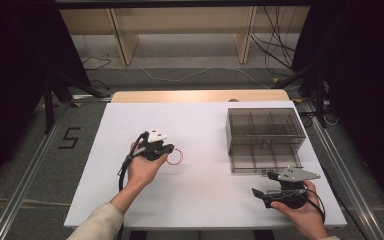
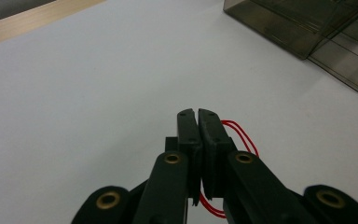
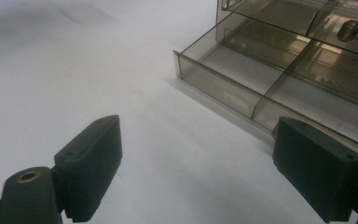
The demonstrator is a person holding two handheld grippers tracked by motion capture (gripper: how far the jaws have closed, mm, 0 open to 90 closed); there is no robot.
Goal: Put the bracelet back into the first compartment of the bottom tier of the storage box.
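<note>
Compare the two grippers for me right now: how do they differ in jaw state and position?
The left gripper has its jaws shut on a red rubber band; the right gripper has its jaws wide apart with nothing between them. The left gripper is near the middle of the white table; the right gripper sits at the near right corner, just in front of the open drawer. Both are hand-held with black jaws.

Left claw (image 2: pixel 197 113) sits low over the white table (image 2: pixel 84 93), its two black jaws pressed together with a thin red rubber band (image 2: pixel 241 133) pinched between them. Loops of the band bulge out to the right of the jaws and peek below them. Up in the top right corner, a smoky transparent drawer box (image 2: pixel 307 28) with dividers.
</note>
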